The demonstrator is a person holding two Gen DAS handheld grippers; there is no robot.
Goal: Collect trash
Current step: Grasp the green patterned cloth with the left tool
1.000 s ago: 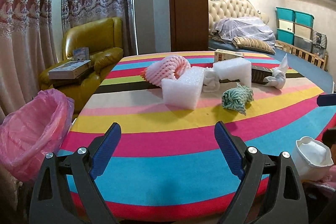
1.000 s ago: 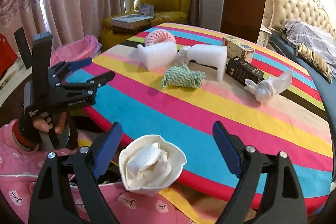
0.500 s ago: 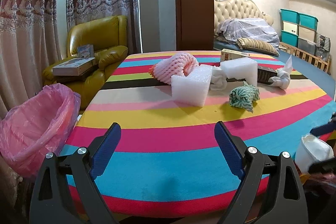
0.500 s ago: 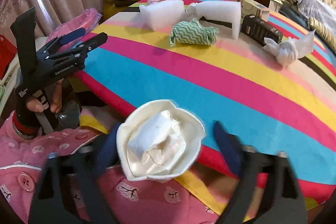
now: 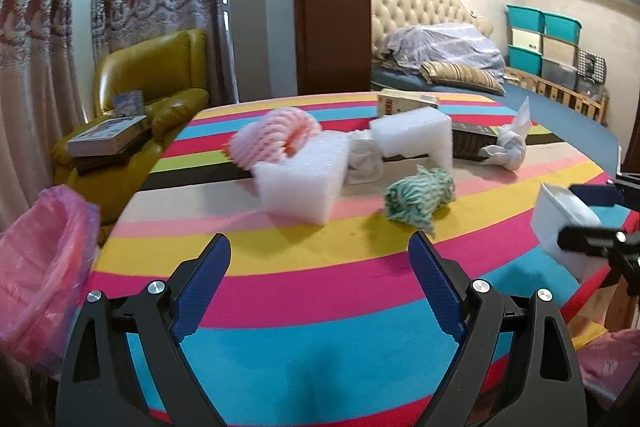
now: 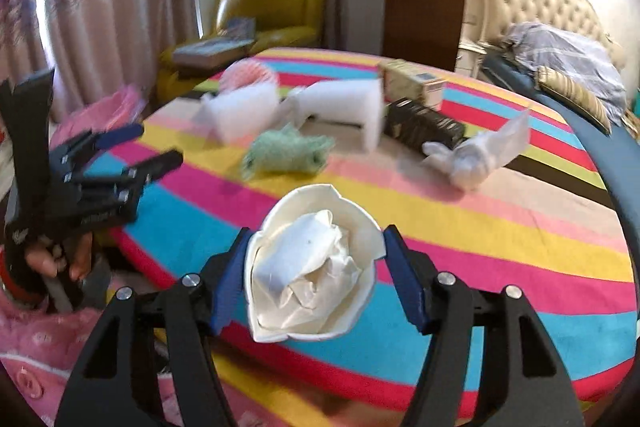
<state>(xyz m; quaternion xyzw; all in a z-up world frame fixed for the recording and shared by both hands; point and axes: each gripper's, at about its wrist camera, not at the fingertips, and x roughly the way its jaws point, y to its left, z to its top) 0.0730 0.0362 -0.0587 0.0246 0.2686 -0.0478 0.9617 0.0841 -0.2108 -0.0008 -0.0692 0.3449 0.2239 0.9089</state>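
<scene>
Right gripper (image 6: 316, 267) jaws closing, pads pressing crumpled paper cup (image 6: 312, 263) at near edge of striped table (image 6: 480, 227); left gripper (image 5: 320, 275) hovering wide, empty, over table, pink bin bag (image 5: 40, 259) beside

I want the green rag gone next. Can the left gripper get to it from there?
Probably yes. The left gripper is open and empty, and only bare striped tablecloth lies between it and the green rag.

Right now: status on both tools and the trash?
Right tool closing on white paper cup stuffed with tissue. Left tool open, nothing between its fingers. Foam blocks, green rag on table; pink bin bag left, path clear.
</scene>
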